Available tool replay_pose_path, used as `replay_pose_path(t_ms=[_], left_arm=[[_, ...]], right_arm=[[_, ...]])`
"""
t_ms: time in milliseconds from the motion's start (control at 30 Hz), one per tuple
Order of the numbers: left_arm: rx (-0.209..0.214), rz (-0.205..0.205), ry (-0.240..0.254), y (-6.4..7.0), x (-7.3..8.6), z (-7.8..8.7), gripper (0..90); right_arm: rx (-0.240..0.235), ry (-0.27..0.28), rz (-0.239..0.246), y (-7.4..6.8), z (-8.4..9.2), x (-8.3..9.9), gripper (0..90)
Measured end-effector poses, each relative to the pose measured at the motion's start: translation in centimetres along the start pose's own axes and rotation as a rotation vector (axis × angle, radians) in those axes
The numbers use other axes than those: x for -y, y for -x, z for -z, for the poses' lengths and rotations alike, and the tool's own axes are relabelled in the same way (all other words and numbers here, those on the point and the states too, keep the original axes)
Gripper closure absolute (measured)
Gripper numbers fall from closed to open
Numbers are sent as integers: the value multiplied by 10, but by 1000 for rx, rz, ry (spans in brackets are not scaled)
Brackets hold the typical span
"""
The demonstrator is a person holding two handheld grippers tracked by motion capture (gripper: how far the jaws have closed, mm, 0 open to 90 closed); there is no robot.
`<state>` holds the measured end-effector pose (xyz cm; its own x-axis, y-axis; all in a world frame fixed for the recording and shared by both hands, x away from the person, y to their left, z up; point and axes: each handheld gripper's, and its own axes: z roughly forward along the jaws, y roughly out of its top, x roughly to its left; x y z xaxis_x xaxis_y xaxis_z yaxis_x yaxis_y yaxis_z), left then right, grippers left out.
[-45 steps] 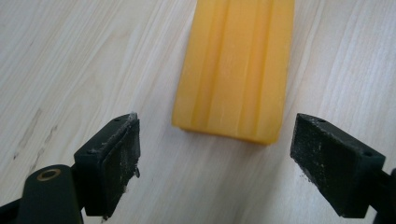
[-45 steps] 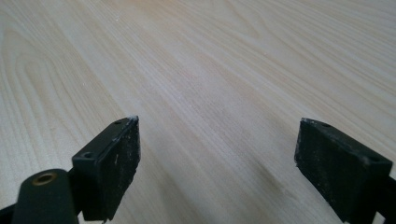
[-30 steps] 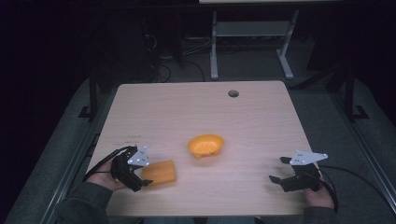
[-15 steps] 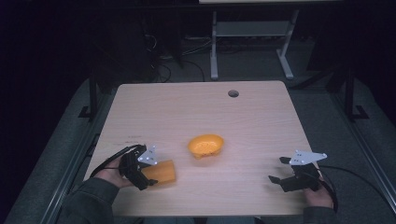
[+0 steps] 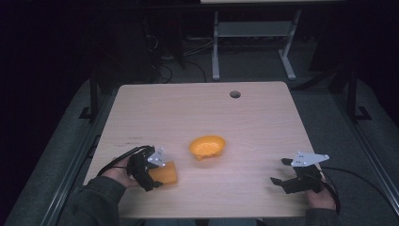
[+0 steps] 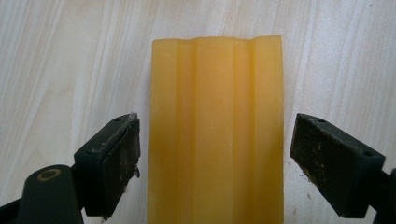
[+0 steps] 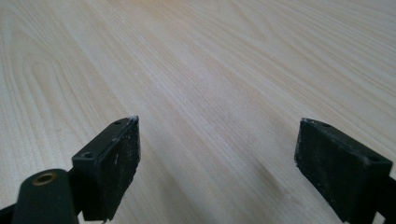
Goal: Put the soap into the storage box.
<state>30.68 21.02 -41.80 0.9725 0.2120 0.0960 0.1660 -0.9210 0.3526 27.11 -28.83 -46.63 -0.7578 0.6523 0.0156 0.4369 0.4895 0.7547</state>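
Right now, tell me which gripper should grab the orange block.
Left. The left gripper already straddles the orange block, jaws open on either side with gaps. The right gripper sits open at the table's far right, away from the block.

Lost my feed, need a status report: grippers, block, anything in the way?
Left gripper open, jaws astride the orange block, not touching. Right gripper open over bare table. Orange bowl apart from block.

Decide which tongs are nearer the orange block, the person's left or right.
Left. The left tongs straddle the orange block, jaws open on either side. The right tongs sit far across the table, near its other front corner.
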Motion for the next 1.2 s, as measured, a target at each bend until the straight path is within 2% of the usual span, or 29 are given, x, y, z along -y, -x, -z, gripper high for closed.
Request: replay_pose_path(t_ms=[167, 433, 733, 1200], left_arm=[[14, -5, -33, -2, -2, -8, 153], [36, 3, -56, -5, -3, -16, 156], [60, 24, -71, -8, -2, -24, 161], [86, 20, -68, -10, -2, -25, 203]], right_arm=[[-1, 0, 5, 0, 0, 0, 137], [-1, -1, 6, 0, 0, 0, 137], [-1, 0, 7, 0, 0, 0, 137], [-1, 0, 5, 0, 0, 0, 137]])
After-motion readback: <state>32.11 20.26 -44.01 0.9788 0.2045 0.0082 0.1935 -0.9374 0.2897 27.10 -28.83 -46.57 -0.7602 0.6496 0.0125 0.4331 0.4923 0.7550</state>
